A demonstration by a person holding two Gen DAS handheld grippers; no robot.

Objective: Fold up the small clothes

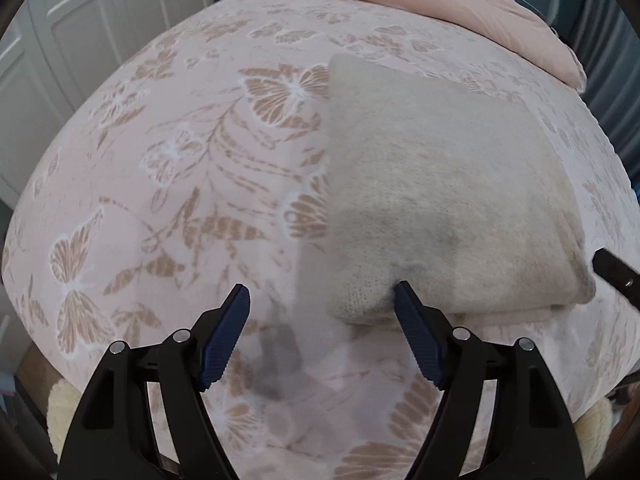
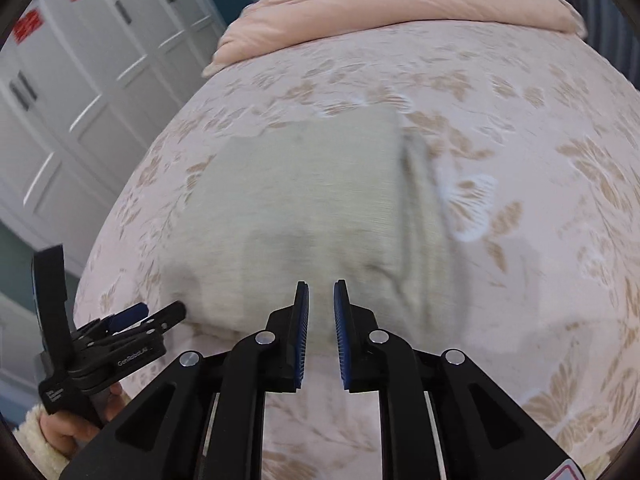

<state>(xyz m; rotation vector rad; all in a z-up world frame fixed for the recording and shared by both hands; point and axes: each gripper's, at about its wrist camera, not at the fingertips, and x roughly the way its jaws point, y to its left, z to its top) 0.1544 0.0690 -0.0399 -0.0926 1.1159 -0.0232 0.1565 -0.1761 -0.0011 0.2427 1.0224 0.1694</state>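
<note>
A folded beige knit garment (image 1: pixel 436 200) lies flat on the pink butterfly-print bedspread (image 1: pixel 168 168). My left gripper (image 1: pixel 322 298) is open, its jaws wide apart at the garment's near left corner, with the right fingertip (image 1: pixel 404 292) touching the fabric edge. In the right wrist view the same garment (image 2: pixel 304 208) lies ahead. My right gripper (image 2: pixel 321 292) hovers at its near edge with jaws close together, a narrow gap between them and nothing held. The left gripper also shows in that view (image 2: pixel 160 316), at the garment's left corner.
A pink pillow (image 1: pixel 420 4) lies at the far end of the bed, also in the right wrist view (image 2: pixel 400 4). White panelled cabinet doors (image 2: pixel 80 80) stand to the left of the bed. The bed edge falls away at left.
</note>
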